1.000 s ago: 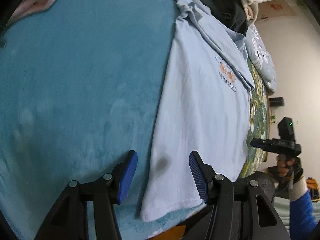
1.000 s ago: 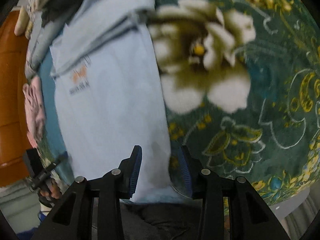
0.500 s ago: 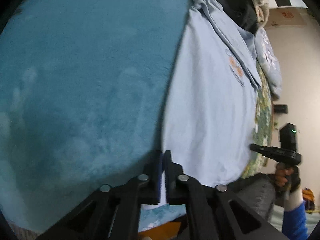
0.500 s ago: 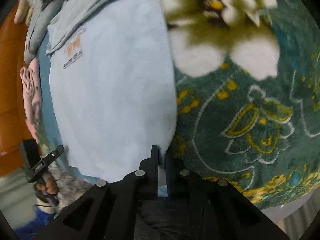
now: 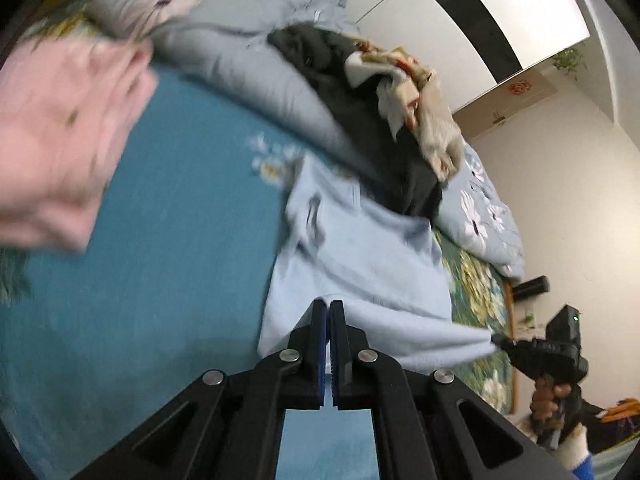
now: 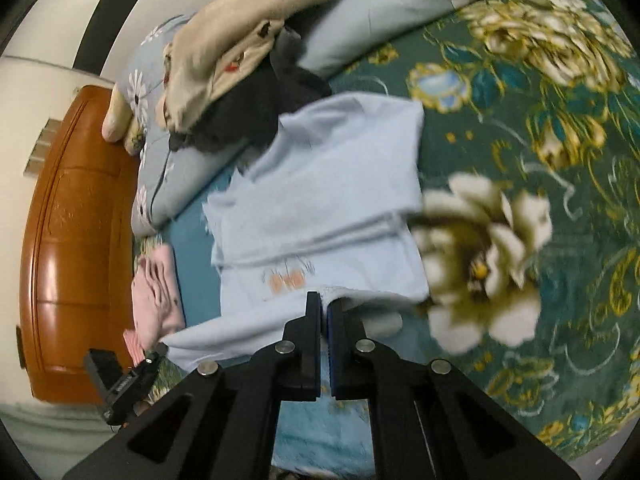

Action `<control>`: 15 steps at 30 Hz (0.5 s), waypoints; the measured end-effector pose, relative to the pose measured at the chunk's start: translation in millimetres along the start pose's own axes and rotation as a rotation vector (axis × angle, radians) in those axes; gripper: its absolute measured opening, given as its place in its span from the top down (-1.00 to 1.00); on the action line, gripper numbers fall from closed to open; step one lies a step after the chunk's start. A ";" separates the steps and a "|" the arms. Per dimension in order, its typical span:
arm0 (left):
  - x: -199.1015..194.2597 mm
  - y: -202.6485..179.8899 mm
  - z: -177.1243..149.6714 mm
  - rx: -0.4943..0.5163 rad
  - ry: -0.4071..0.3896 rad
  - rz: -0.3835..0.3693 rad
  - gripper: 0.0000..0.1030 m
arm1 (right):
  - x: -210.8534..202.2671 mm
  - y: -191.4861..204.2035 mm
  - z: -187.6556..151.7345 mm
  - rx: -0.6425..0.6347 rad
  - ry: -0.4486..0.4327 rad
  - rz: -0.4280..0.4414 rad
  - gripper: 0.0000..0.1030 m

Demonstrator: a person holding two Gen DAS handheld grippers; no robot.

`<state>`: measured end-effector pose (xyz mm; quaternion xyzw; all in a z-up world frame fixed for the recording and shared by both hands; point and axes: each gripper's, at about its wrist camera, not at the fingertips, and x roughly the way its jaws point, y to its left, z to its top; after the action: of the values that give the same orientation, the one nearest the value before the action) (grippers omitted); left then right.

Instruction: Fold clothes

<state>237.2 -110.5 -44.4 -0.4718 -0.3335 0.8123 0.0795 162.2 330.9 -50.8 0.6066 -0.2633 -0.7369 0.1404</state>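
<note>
A light blue T-shirt with an orange chest print lies on the bed, its sleeves folded in. My left gripper is shut on one bottom corner of the hem, lifted off the teal blanket. My right gripper is shut on the other bottom corner. The hem hangs stretched between the two grippers above the shirt's body. In the left wrist view the right gripper shows at far right, held by a hand. The left gripper shows at lower left in the right wrist view.
A pile of dark and beige clothes lies on a grey floral duvet at the head of the bed. Pink folded clothing sits at the left. A green floral blanket covers the right. A wooden headboard stands behind.
Both grippers, open around the hem corners a second ago, shut on them and have since lifted the hem up and forward over the shirt toward the collar.
</note>
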 end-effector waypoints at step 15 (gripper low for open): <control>100.2 31.8 72.7 -0.110 0.147 0.036 0.95 | 65.7 -41.1 62.9 0.196 0.039 0.019 0.91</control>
<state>129.2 -124.2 -111.3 -0.5397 -0.3625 0.7572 0.0629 91.1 343.9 -119.8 0.6291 -0.3369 -0.6944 0.0927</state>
